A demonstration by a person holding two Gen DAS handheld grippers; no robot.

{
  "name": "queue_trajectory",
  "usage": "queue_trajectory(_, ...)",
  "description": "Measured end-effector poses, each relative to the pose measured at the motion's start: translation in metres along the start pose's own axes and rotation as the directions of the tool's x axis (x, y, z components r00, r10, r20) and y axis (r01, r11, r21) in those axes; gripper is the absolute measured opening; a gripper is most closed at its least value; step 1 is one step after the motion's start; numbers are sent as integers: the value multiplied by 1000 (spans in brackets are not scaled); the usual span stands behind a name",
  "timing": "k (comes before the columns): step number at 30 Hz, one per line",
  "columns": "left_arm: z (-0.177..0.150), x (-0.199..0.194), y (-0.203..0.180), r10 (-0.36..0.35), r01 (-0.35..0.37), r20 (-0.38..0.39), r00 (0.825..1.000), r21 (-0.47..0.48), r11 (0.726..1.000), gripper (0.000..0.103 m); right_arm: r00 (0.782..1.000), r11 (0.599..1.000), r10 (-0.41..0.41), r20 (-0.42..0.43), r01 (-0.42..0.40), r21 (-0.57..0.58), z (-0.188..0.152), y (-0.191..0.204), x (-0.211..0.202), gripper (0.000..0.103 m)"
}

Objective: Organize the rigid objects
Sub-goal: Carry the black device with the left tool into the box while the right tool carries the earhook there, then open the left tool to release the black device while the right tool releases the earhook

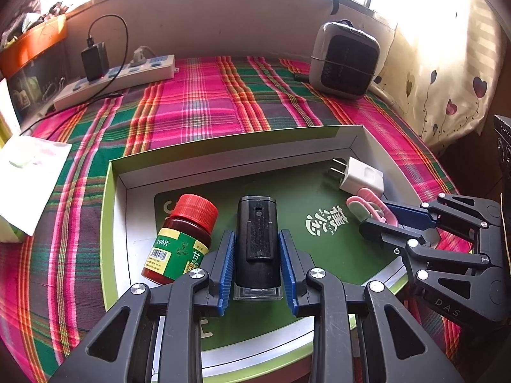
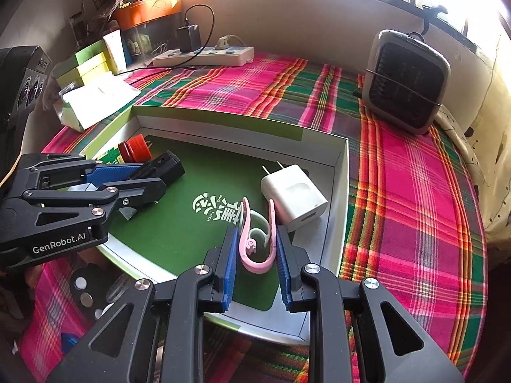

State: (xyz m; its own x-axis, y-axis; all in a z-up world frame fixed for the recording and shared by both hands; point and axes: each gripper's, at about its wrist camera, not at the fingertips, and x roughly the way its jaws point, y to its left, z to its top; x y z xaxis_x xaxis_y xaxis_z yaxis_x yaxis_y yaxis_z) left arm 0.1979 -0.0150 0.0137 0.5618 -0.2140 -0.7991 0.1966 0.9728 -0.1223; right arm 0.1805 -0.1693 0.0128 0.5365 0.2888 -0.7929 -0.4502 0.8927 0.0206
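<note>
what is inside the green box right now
Inside the green box lie a red-capped pill bottle, a black device between the left gripper pads, a white charger and a pink clip held by the right gripper. The near corner is covered.

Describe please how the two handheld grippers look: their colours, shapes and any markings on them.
Both grippers are matte black plastic linkages with triangular cut-outs and round silver pivot bolts. Each finger carries a ribbed blue pad. The left gripper bears white "GenRobot.AI" lettering on its side, seen from the right wrist view; the right gripper shows "DAS" on its body, seen from the left wrist view. No cables, hands or sleeves can be made out.
</note>
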Motion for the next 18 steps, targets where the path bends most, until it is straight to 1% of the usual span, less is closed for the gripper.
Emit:
queue_trajectory(13,1,0,1,-5,5,-1,1000,-5,1000,27,1000,1000,2,2,-2,-13,1,2,1,24)
queue_trajectory(18,1,0,1,-4,4,-2,1000,-5,1000,28,1000,1000,11,7,-11,-13,1,1,0,26)
